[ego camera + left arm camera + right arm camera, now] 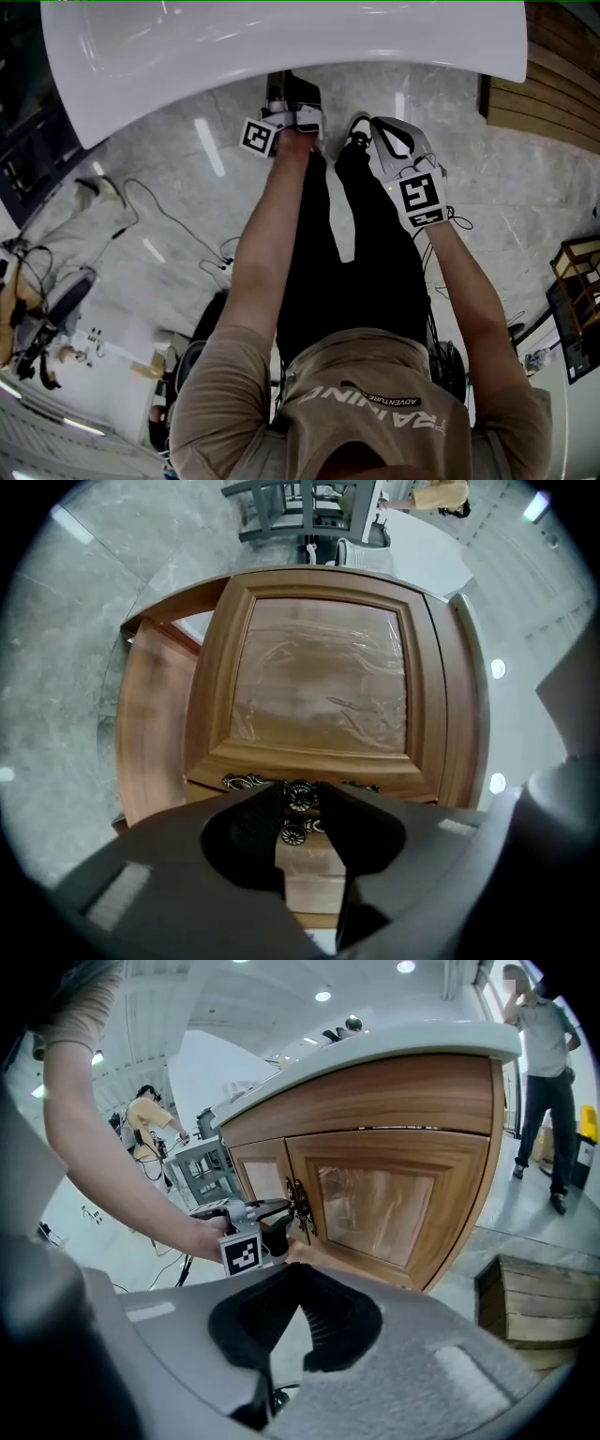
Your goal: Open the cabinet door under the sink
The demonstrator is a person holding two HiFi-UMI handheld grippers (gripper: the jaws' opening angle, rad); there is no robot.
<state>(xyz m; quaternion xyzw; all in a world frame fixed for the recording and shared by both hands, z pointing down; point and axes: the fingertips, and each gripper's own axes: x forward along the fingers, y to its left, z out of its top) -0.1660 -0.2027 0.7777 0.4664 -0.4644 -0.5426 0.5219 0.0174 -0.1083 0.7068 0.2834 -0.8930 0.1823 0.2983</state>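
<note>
**Left gripper on the door knob**

The left gripper (300,801) has its jaws closed on a round metal knob (300,795) at the edge of the wooden cabinet door (319,686). A second knob (293,834) sits just beside it on the neighbouring door. The cabinet stands under the white sink (281,47), and the person leans over its rim. The right gripper (297,1277) hangs back from the cabinet, its jaws together and holding nothing.
</note>
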